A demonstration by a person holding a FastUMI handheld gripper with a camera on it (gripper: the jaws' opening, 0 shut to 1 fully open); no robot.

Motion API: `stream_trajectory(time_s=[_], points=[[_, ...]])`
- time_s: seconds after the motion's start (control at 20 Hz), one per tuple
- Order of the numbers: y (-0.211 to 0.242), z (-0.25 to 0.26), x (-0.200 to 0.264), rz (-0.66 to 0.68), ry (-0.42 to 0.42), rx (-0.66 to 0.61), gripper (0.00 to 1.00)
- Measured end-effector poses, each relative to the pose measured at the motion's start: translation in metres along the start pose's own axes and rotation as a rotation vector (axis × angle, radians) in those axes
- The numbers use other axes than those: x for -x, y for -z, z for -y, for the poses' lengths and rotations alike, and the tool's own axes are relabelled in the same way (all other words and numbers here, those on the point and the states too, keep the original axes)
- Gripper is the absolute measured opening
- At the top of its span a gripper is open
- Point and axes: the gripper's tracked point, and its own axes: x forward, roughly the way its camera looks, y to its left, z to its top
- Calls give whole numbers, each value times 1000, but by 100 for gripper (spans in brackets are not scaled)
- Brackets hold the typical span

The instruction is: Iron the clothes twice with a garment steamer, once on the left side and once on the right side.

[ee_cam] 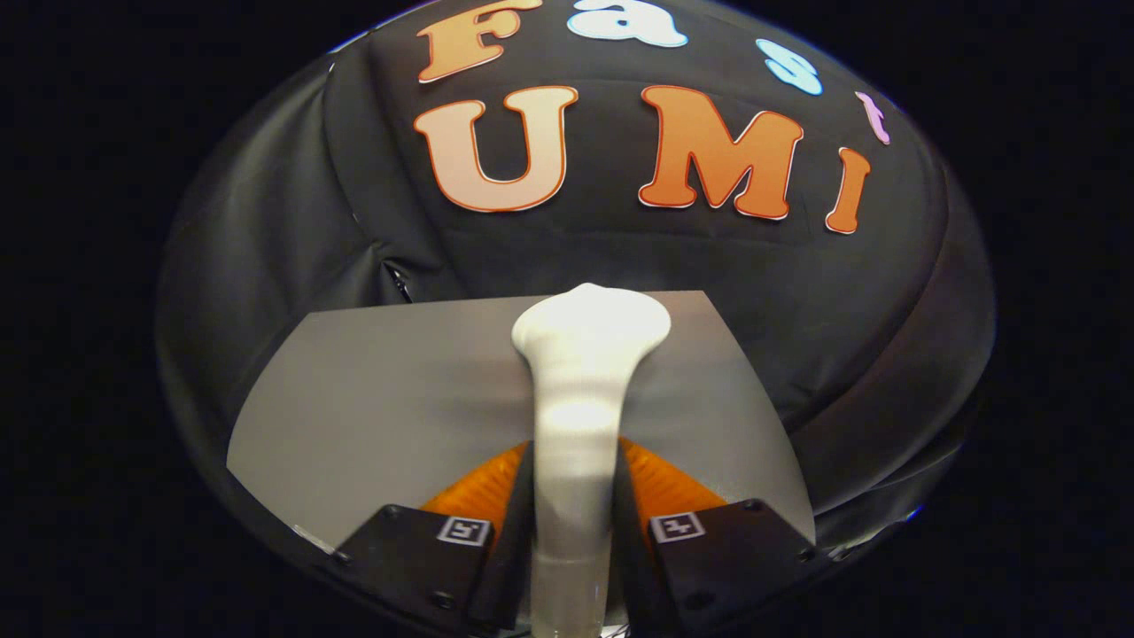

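A white garment steamer [580, 399] stands between my fingers, its slim handle clamped from both sides and its wider head flaring out beyond the fingertips [496, 483]. My gripper [576, 478] is shut on the steamer's handle. The steamer head points across a flat grey surface [381, 399] that lies under and ahead of the fingers. I cannot tell whether this grey sheet is the garment or a tabletop; it shows no folds or seams.
The booth's black cloth wall [620, 257] rises just beyond the far edge of the grey surface and wraps round both sides. A small gap in the cloth [400, 282] shows at the back left corner.
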Motion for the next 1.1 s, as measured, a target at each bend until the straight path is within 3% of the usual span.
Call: stream_trajectory(time_s=[0.05, 0.25, 0.7, 1.1], points=[[0, -1, -3, 1, 1, 12, 51], [-8, 0, 7, 61, -14, 1, 38], [-12, -24, 87, 305, -148, 111, 37], [-7, -36, 228, 582, -283, 158, 37]])
